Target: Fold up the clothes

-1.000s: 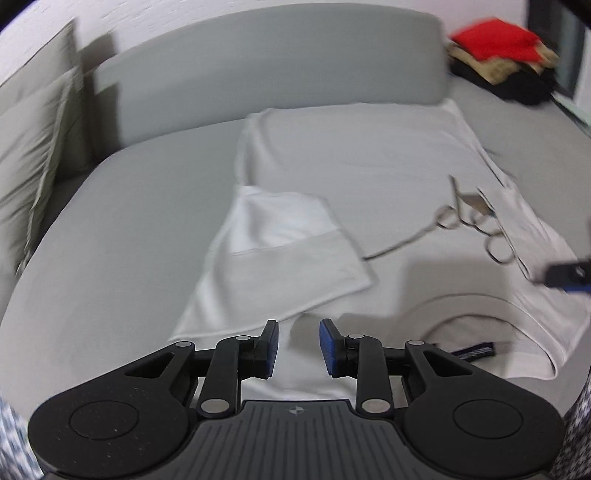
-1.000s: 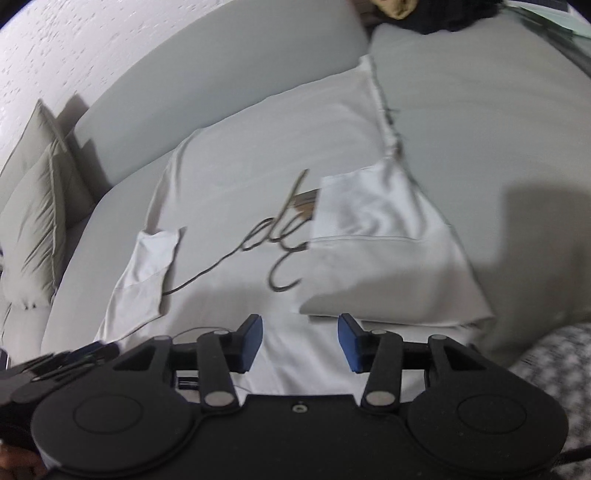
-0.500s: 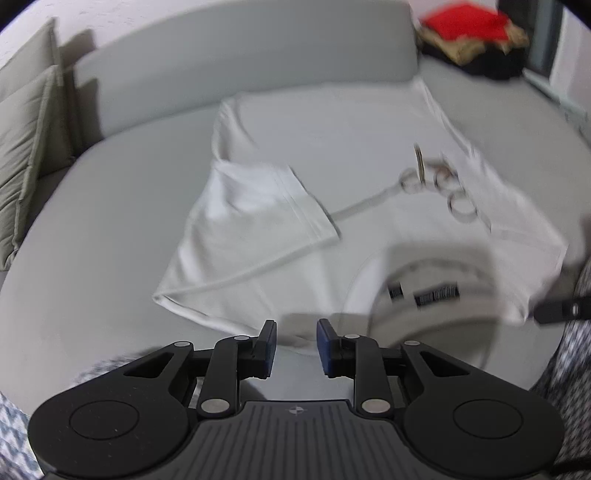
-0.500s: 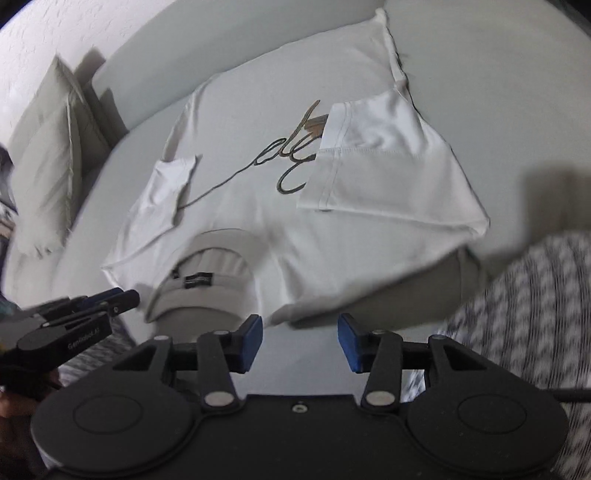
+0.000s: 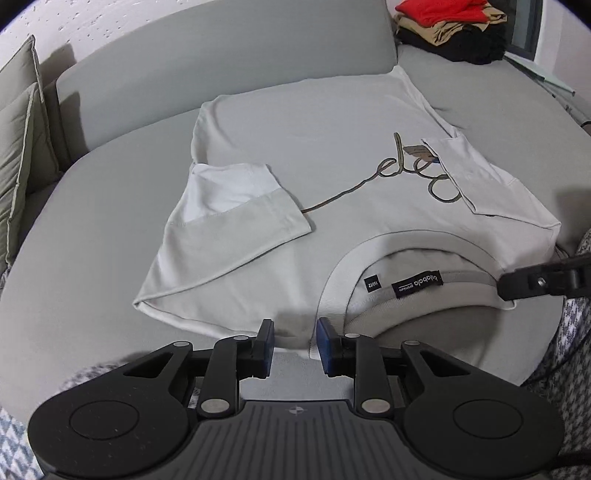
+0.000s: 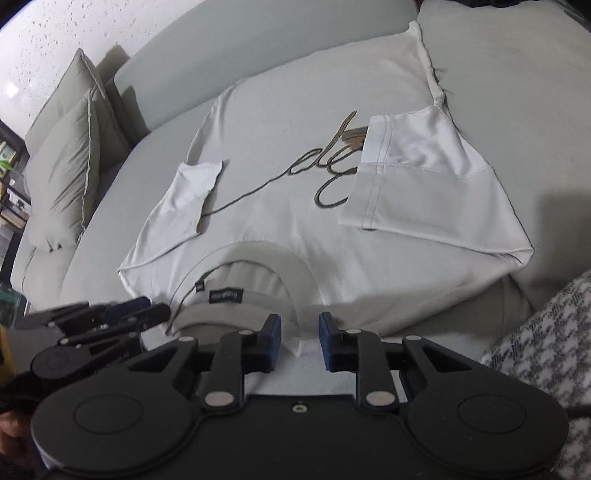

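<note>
Grey sofa cushions formed the working surface, and on them a white T-shirt lay flat, print side up, its collar toward the grippers and its hem toward the backrest. Both sleeves were folded inward over the body: the left sleeve and the right sleeve, which covered the end of the script print. By this evidence the side folds were done; the lengthwise fold of collar toward hem appeared to remain. The left gripper and the right gripper sat at the near collar edge on either side of the neck opening, jaws spread, the hem lying between the pads but not pinched. No container was present; a pile of other clothes rested on the far cushion, well apart. Two pillows leaned at the left end.
</note>
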A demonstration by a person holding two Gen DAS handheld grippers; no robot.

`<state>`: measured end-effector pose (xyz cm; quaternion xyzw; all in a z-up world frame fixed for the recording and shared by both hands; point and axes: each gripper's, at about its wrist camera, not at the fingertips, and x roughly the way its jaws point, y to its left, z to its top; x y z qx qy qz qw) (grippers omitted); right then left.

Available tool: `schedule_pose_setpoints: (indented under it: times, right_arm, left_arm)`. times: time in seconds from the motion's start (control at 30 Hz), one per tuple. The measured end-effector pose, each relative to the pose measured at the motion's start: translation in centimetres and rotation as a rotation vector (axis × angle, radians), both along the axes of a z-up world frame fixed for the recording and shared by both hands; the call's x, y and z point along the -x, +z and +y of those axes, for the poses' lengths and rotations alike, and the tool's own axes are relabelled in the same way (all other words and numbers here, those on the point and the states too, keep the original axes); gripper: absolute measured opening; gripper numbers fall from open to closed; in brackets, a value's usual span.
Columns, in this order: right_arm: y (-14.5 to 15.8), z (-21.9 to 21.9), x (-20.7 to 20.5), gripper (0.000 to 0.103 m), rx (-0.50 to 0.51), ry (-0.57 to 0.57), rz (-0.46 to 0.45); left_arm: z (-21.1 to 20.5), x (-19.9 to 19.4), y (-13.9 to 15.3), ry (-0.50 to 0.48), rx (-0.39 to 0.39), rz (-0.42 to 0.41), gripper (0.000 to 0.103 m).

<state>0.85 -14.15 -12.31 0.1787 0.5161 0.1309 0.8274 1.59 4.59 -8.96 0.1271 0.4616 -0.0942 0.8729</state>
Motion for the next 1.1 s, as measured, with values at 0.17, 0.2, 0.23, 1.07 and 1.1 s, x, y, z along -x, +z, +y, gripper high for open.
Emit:
schedule_pose_setpoints:
  times: [0.17, 0.2, 0.23, 1.07, 1.1]
  right_arm:
    - [1.5, -0.4, 0.1, 0.028, -0.004, -0.021, -0.028]
    - [1.9, -0.4, 0.1, 0.031, 0.009, -0.026, -0.040]
    - [2.1, -0.4, 0.0, 0.033, 0.012, -0.029, -0.045]
    - [16.9, -5.4, -3.0, 0.085, -0.192, -0.175, -0.311]
    - [17.1, -5.7, -3.4, 0.086, -0.191, -0.181, -0.320]
  left_arm:
    - [-0.1, -0.4, 2.0, 0.036, -0.017, -0.034, 0.033]
    - [-0.1, -0.5, 2.3, 0.041, -0.014, -0.035, 0.033]
    - [-0.2, -0.6, 2.6, 0.045, -0.011, -0.036, 0.034]
    - [6.0, -5.2, 12.9, 0.165, 0.196, -0.162, 0.075]
    - [6.3, -5.7, 13.1, 0.172, 0.201, -0.165, 0.077]
